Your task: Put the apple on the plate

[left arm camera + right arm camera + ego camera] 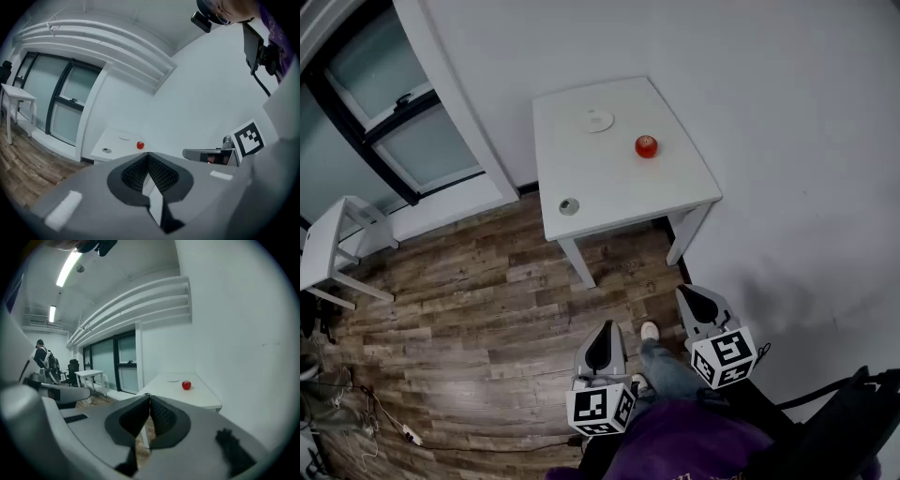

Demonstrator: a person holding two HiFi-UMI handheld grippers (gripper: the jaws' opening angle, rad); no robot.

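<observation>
Apple (646, 146), red, rests on the white table (609, 192) toward its right edge, near the plate (598, 120) but apart from it. We hold the left gripper (604, 337) and the right gripper (697, 302) well short of the table; each gripper's jaws are pressed together with nothing between them.

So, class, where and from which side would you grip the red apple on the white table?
Probably grip the round red apple across its middle, from the near edge of the white table: it stands free, the round white plate apart behind it.
</observation>
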